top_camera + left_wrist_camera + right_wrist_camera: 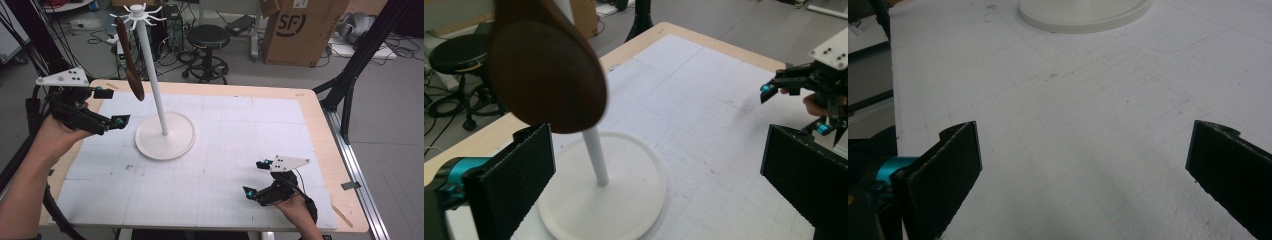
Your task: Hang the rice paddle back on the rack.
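A white stand (pixel 165 136) with a round base and a tall pole rises from the mat, with hooks at its top. A brown wooden spoon (pixel 131 65) hangs from one hook, bowl down. My left gripper (pixel 114 106) is open just left of the spoon's bowl, with nothing between its pads. In the left gripper view the spoon's bowl (pixel 544 70) looms above the left jaw, in front of the pole (pixel 596 160). My right gripper (pixel 254 178) stands open low over the mat's near right part, holding nothing; its jaws stay wide apart in the right gripper view (pixel 1083 170).
A white gridded mat (pixel 240 125) covers the wooden table (pixel 320 130). Beyond the table are a black stool (pixel 207 37), a cardboard box (pixel 300 30) and cables on the floor. A black tripod leg (pixel 350 75) stands at the right edge.
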